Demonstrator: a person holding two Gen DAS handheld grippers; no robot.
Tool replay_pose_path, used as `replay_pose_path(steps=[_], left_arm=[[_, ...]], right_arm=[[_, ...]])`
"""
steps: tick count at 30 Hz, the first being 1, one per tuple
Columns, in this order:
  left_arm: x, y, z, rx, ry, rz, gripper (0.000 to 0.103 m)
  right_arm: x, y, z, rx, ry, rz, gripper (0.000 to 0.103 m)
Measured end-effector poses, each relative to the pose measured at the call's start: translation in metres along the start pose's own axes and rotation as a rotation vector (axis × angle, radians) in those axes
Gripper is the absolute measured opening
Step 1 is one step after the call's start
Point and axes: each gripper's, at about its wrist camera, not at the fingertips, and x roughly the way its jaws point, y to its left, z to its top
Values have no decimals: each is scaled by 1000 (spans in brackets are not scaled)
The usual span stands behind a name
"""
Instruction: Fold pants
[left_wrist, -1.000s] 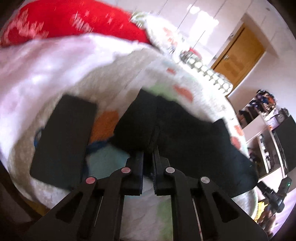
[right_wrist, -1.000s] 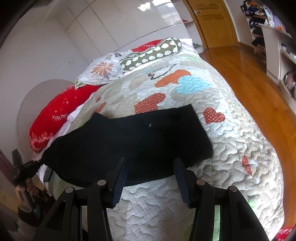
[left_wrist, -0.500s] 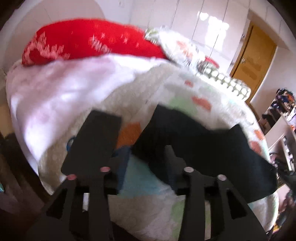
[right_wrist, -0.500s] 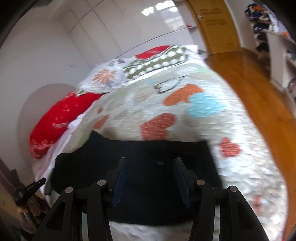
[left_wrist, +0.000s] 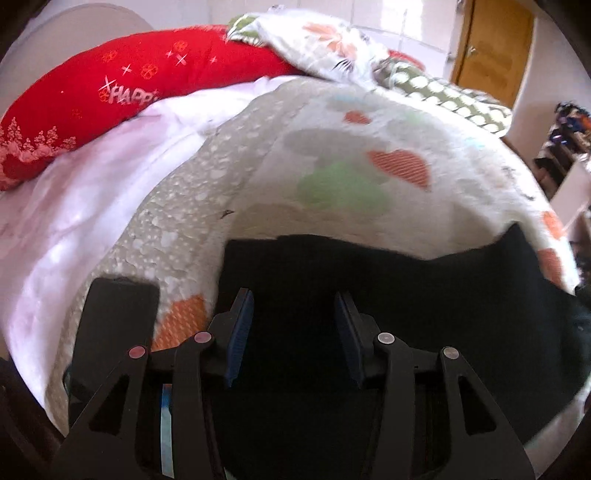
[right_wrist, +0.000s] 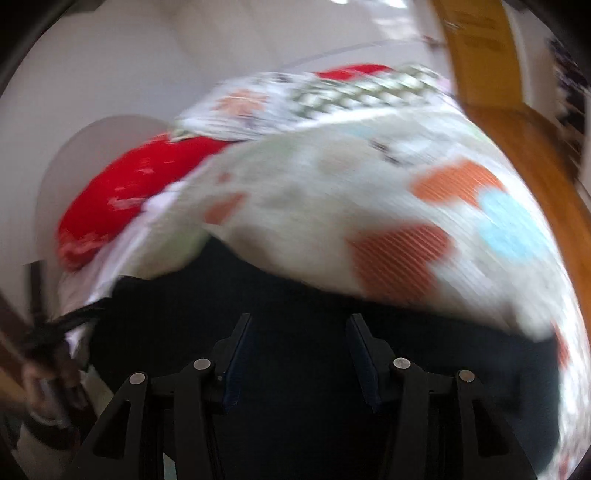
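Pants (left_wrist: 388, 302) lie flat on the bed (left_wrist: 332, 155); both tongs (left_wrist: 293, 332) (right_wrist: 295, 354) hang open above them, ready to pinch an edge for folding.

Right claw (right_wrist: 299, 360), jaws apart, over black pants (right_wrist: 295, 295) on blurred heart-patterned quilt (right_wrist: 332, 192).
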Motion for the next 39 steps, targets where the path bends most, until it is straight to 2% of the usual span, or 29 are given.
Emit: replay_pose_path(steps=[1,2,4,6,7,8,9,10,11,15,18,20,23,26,29,32,34,35,39], left_arm=[[4,3,1,-7,8,-4,47],[8,6,4,-18,12,-10,48],[12,7,9,-17,8,1,52],[19,8,14,-16,14,8,52],[21,8,15,-17,19,7,52],[26,9,16,-17,21,7,53],[28,9,16,-20,18,6,54],[31,12,15,-31,16,6,59],[33,15,15,-55,18,0,64],[23,31,8,-151,12,-73,64],[-8,27,-5,-113,-51,-26,64],[-22,28,-14,-101,-71,-22,64],[-38,29,-35,-95,-75,-62,64],[-30,23,-51,-52,-50,-16,64],[-26,16,-65,-7,-76,33,64],[-33,14,-68,2,-64,48,64],[-44,13,-69,-8,-72,14,64],[-54,10,-70,-11,-88,-26,64],[-77,-12,-78,5,-137,-114,64]], right_arm=[[11,9,7,-23,-6,28,65],[27,20,17,-54,-12,58,69],[59,33,27,-106,22,58,70],[94,45,34,-156,92,36,69],[109,48,34,-178,113,12,68],[121,48,33,-194,119,-45,59],[128,44,33,-199,120,-95,55],[135,36,32,-179,114,-117,55],[135,29,32,-138,99,-101,55],[122,24,37,-100,67,-118,55],[92,18,30,-61,69,-67,56],[70,20,19,-50,64,-25,56],[44,36,-10,-99,77,17,56],[30,49,-44,-146,104,45,56],[24,52,-80,-186,142,9,56],[3,42,-108,-219,88,-26,56],[-14,28,-111,-174,75,-36,56],[-25,20,-112,-148,59,-45,56],[-65,-20,-111,-49,-17,-138,56]])
